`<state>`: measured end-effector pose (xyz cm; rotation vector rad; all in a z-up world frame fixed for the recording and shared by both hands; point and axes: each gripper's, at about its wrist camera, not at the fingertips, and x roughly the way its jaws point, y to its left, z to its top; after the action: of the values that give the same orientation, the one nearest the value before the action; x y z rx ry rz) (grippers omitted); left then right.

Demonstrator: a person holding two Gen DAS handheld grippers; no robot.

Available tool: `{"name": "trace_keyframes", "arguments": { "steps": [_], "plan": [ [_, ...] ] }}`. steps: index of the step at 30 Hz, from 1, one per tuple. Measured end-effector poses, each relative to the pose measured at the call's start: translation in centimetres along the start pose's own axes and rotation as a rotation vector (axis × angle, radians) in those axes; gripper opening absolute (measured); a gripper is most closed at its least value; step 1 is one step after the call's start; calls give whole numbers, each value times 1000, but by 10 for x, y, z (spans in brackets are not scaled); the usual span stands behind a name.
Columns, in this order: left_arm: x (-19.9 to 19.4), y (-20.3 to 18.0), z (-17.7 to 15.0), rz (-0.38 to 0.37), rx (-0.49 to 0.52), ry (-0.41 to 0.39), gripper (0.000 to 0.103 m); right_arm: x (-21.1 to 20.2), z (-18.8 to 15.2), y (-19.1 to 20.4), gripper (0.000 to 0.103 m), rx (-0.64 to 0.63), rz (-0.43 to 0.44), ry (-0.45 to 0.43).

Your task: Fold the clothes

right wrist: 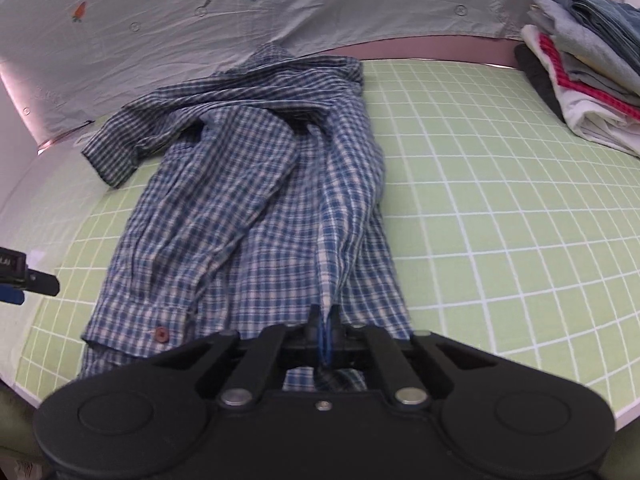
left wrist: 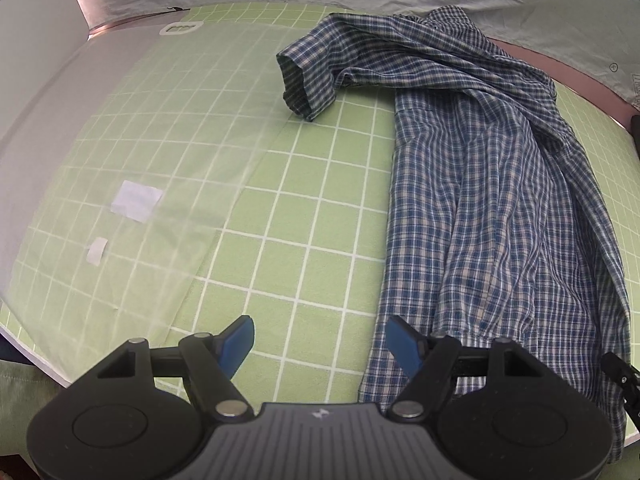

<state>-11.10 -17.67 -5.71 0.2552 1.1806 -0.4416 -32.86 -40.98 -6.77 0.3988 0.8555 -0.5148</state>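
Note:
A blue and white checked shirt (left wrist: 492, 184) lies crumpled on the green grid mat (left wrist: 280, 208), one short sleeve (left wrist: 304, 76) flung out to the left. My left gripper (left wrist: 322, 340) is open above the bare mat, just left of the shirt's near hem, nothing between its blue pads. In the right wrist view the same shirt (right wrist: 248, 208) stretches away from me. My right gripper (right wrist: 325, 330) is shut on a fold of the shirt's near hem, which rises in a taut ridge from the jaws. A red button (right wrist: 161, 334) shows on the hem at the left.
A stack of folded clothes (right wrist: 584, 64) sits at the far right of the green mat (right wrist: 500, 208). A pale sheet with carrot prints (right wrist: 256, 4) hangs behind. White tape patches (left wrist: 136, 200) lie on the mat at left. The left gripper's edge (right wrist: 24, 276) shows at the left.

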Motion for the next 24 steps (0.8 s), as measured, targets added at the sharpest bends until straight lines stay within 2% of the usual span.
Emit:
{"name": "trace_keyframes", "arguments": {
  "steps": [5, 9, 13, 15, 19, 21, 24],
  "plan": [
    [3, 15, -5, -4, -20, 13, 73, 24, 8, 47, 2, -56, 82, 30],
    [7, 23, -10, 2, -31, 24, 74, 47, 6, 66, 6, -51, 72, 60],
    [12, 23, -12, -2, -28, 35, 74, 38, 8, 62, 16, 3, 79, 34],
    [14, 21, -14, -4, -20, 40, 74, 25, 10, 57, 32, 22, 85, -3],
    [15, 13, -15, -13, -6, 42, 74, 4, 18, 42, 34, 83, 91, -73],
    [16, 9, -16, -16, 3, 41, 74, 1, 21, 33, 34, 108, 67, -93],
    [16, 3, -17, -15, 18, 43, 74, 12, 19, 25, 34, 105, 12, -64]
  ]
}}
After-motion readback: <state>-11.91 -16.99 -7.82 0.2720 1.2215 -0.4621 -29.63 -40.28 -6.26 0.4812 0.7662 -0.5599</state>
